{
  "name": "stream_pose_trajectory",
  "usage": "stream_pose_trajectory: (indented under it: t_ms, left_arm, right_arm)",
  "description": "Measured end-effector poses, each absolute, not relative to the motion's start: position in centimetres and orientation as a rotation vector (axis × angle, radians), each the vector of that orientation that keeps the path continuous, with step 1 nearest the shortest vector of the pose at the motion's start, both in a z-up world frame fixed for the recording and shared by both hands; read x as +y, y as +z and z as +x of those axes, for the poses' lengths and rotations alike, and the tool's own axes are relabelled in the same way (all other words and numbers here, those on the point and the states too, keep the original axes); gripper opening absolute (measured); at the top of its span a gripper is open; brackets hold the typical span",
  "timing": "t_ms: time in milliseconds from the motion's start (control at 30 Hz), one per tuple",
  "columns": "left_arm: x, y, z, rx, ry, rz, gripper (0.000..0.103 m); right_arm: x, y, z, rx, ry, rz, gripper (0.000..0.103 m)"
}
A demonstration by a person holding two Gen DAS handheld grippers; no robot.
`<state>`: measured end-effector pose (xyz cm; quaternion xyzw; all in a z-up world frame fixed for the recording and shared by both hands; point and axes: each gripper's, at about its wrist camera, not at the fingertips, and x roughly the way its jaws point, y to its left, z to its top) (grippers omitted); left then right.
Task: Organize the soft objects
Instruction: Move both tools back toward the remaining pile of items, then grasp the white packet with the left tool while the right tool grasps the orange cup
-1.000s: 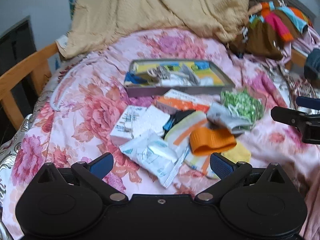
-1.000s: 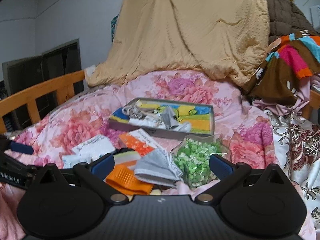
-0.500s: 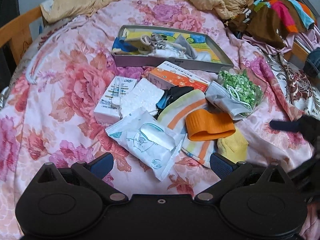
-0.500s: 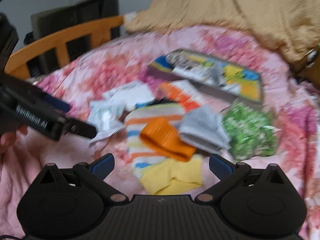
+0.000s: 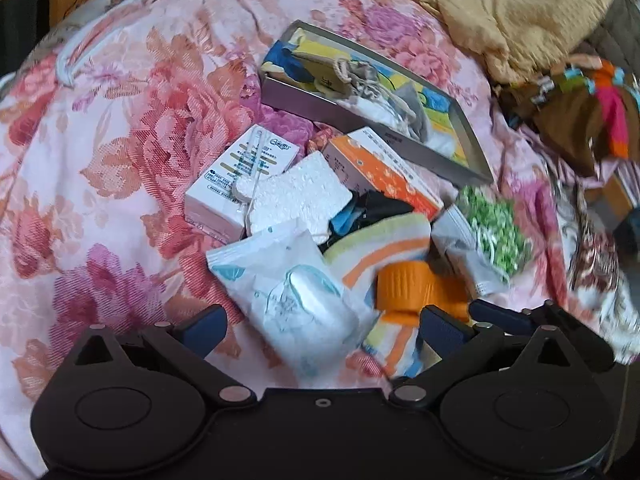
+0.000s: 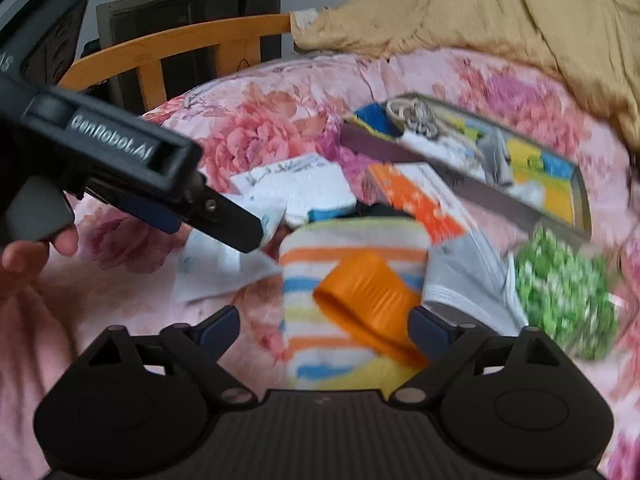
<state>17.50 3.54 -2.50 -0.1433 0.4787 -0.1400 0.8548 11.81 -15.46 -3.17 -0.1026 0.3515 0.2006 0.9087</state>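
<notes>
1. Soft pieces lie heaped on the floral quilt (image 5: pixel 100 168) in front of the grey tray (image 5: pixel 460 168): an orange ribbed band (image 6: pixel 372 300) on a striped cloth (image 6: pixel 344 248), a yellow cloth (image 6: pixel 360 376) beneath, a grey fabric piece (image 6: pixel 464 272) just beside.
2. Your right gripper (image 6: pixel 324 328) has spread jaws that have just been narrowing; band and striped cloth sit between them, unpinched. Closing here could catch 2 layers at once.
3. Your left gripper (image 5: pixel 320 326) is spread over a white plastic pouch (image 5: pixel 288 292); its slick film may slide out.
4. Both grippers tilt down and nearly touch in the left wrist view; they could collide.
5. Motion blur suggests speed; slow down.
</notes>
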Motion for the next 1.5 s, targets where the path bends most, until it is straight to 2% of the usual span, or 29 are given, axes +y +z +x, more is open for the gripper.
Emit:
stream_pose_trajectory:
  t_ms: [333,500,700,833,967,1033,1200,1433,1500]
  left_arm:
    - [3.5,-3.3,18.9,1.029,-0.303,-0.407,0.094]
    - [2.8,-3.6,19.2,1.043,-0.322,-0.397,0.091]
    - [1.7,-4.4,20.0,1.054,-0.314,-0.355,0.087]
    - [1.5,-4.7,20.4,1.062,-0.314,-0.342,0.078]
    - [1.9,-5.2,20.6,1.07,-0.289,-0.339,0.066]
    - [2.2,-5.3,20.6,1.076,-0.281,-0.362,0.064]
    - [2.6,-5.3,20.7,1.076,-0.263,-0.387,0.059]
    - [2.0,-5.0,20.2,1.055,-0.276,-0.339,0.053]
    - [1.8,-4.8,19.9,1.043,-0.287,-0.318,0.05]
  right_arm:
    - [-13.9,-4.5,13.1,0.661,0.369,-0.337,0.083]
    - [-13.9,-5.5,13.7,0.69,0.333,-0.358,0.077]
    - [-13.5,-6.3,13.8,0.689,0.332,-0.39,0.076]
    - [-13.2,-6.5,14.1,0.673,0.329,-0.391,0.076]
    - [-13.5,-6.1,14.1,0.681,0.315,-0.367,0.064]
    - [-14.0,-5.7,14.1,0.681,0.307,-0.334,0.06]
    - [-14.6,-5.7,14.6,0.703,0.295,-0.3,0.06]
    - [-13.2,-7.1,14.0,0.689,0.246,-0.444,0.061]
    - [-12.9,-7.0,13.7,0.664,0.23,-0.476,0.051]
